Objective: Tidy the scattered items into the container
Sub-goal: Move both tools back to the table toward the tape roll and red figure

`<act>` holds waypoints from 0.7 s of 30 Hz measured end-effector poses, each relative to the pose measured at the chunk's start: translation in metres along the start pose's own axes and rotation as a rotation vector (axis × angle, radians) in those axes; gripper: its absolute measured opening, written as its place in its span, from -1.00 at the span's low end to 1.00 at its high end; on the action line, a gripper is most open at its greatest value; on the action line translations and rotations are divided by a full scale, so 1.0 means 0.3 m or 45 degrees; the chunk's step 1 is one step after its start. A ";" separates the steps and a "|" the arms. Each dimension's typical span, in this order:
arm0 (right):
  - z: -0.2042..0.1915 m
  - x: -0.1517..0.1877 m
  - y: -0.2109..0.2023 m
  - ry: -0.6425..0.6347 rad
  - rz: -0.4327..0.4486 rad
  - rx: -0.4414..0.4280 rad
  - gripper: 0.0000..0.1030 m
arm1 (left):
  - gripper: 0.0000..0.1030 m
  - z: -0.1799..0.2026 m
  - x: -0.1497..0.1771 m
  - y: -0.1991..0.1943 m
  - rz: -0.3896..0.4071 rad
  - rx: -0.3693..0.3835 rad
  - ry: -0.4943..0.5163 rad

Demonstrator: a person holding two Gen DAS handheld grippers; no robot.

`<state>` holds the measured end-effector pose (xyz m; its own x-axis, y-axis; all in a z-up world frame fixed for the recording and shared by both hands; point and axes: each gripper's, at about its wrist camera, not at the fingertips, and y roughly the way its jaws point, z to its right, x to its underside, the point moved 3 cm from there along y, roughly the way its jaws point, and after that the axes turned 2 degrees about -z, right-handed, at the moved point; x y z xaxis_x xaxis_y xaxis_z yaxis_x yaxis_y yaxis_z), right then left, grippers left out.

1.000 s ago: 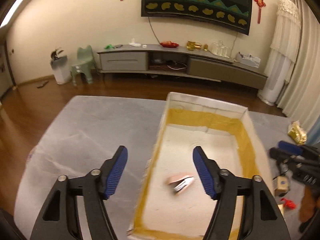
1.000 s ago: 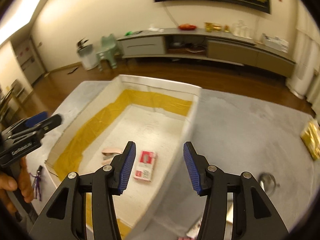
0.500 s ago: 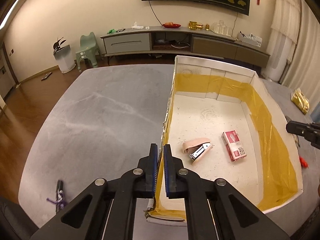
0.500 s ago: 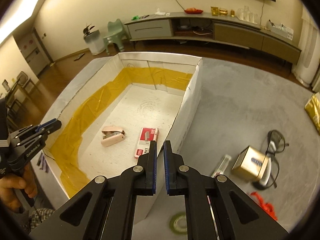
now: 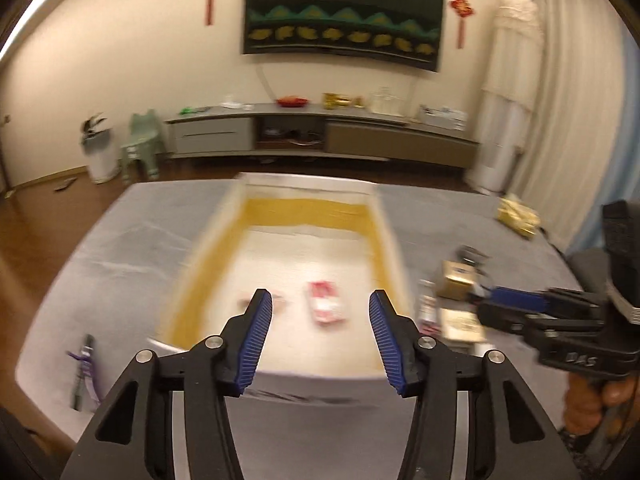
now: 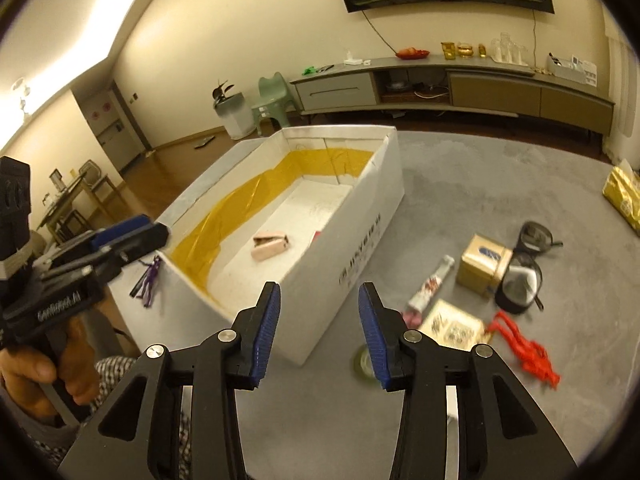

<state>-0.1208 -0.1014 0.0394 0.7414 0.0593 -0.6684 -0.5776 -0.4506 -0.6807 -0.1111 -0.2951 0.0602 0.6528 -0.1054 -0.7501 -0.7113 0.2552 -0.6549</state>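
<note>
**White box holds two items, both grippers empty**

White cardboard box with yellow tape lining sits on the grey table. Inside I see a pink stapler on the floor of the box, plus a red-and-white packet next to it in the left wrist view; from the right wrist view the box wall hides most of that packet.

Left gripper has its jaws spread wide, nothing between them, hovering over the near end of the box. That view is motion-blurred. Right gripper is also wide open and empty, over the table just outside the box's near corner.

Loose on the table right of the box: gold box, dark glasses touching it, a rolled paper tube, a printed card, a red tassel, and a tape roll partly behind my right finger. Gold foil bag is well apart, far right. Purple-tagged item lies left of the box, near the left gripper's handle.
</note>
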 end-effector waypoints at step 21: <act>0.393 0.257 -0.091 0.241 -0.036 0.136 -0.15 | 0.02 0.505 0.235 0.298 -0.288 0.251 0.223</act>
<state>-0.0883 0.0205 -0.0290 0.8029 -0.1021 -0.5873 -0.5812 -0.3537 -0.7329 -0.0892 -0.1342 -0.0374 0.7216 -0.3397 -0.6032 -0.4782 0.3855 -0.7891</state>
